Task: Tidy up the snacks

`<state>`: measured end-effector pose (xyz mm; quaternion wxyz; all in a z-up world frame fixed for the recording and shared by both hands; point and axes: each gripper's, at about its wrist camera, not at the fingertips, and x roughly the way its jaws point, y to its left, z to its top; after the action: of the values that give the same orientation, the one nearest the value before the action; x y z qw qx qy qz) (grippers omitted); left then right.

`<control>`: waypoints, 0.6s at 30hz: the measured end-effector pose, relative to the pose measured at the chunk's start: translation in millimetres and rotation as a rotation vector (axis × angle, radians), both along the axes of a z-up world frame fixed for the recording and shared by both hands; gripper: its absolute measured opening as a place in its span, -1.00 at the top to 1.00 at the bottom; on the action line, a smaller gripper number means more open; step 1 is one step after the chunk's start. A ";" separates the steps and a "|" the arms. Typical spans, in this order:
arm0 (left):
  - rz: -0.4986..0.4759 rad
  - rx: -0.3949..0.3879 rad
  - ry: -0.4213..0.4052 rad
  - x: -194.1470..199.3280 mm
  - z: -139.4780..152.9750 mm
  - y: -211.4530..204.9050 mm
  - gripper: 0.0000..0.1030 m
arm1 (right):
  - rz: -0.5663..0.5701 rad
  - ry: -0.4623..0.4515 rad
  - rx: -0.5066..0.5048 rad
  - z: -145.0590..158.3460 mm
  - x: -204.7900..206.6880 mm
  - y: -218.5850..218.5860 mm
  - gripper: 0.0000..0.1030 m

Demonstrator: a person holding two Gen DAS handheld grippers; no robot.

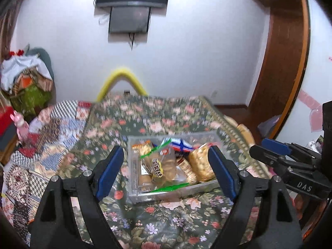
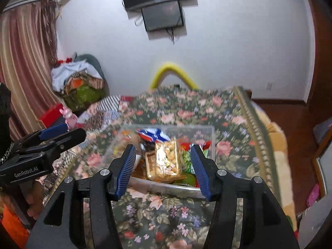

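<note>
Clear plastic box (image 1: 204,185) of snacks, set on a flowered bedspread (image 1: 166,217), lying beyond and below the fingertips of both grippers. Left gripper (image 1: 166,170): blue pads (image 1: 109,171) spread wide, nothing between them, box framed in the gap. Right gripper (image 2: 164,167): fingers partly apart, pressing on nothing; a bag of pale crackers (image 2: 166,161) shows between them, lying in the box. Red-and-blue packet (image 2: 152,134) at the box's far side.

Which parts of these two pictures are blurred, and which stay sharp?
Left wrist view: the floral bedspread and clear snack bin are smeared; the left gripper is sharp. Right wrist view: likewise, sharp right gripper; walls curve from fisheye.
</note>
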<state>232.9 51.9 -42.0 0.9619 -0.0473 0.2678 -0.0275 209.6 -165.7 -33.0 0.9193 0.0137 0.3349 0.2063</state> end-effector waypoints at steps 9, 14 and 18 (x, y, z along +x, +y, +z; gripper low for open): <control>-0.003 0.023 -0.177 -87.0 48.7 -9.4 -0.63 | 0.004 -0.169 0.027 56.1 -77.8 -5.4 -0.10; -0.010 0.011 -0.220 -126.6 55.7 -12.9 -0.72 | 0.015 -0.216 0.042 67.1 -110.4 -6.7 -0.23; -0.003 0.012 -0.246 -149.4 57.3 -14.4 -0.85 | 0.011 -0.243 0.050 68.5 -126.4 -5.2 -0.43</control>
<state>83.5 37.6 15.3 0.9877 -0.0376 0.1481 -0.0330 83.2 -171.0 35.5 0.9513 0.0097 0.2160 0.2196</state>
